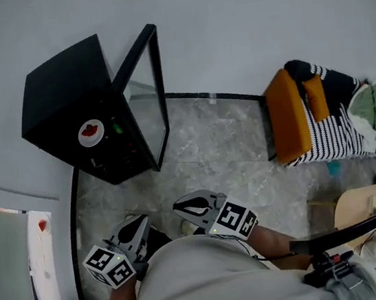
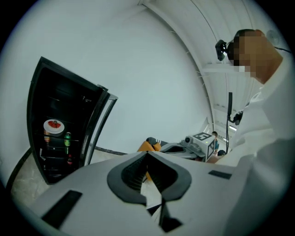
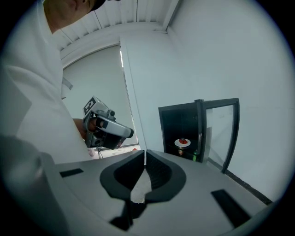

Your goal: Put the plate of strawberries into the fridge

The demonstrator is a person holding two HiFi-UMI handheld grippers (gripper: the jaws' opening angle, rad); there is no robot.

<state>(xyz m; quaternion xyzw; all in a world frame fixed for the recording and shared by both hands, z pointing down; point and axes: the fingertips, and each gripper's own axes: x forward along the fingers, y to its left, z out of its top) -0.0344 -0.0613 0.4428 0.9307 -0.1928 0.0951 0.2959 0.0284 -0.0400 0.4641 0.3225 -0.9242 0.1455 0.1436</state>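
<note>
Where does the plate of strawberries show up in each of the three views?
Head view: plate upper left, inside the black fridge.
Left gripper view: plate far left, on a fridge shelf.
Right gripper view: plate right of centre, inside the fridge.
Shared landmark: the fridge's open glass door.

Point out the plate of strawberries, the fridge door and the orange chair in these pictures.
plate of strawberries [image 1: 83, 138]: head view, on its white rim, inside the fridge.
fridge door [image 1: 146, 109]: head view, on the glass pane of the open door.
orange chair [image 1: 288, 118]: head view, on the orange cushion.
</note>
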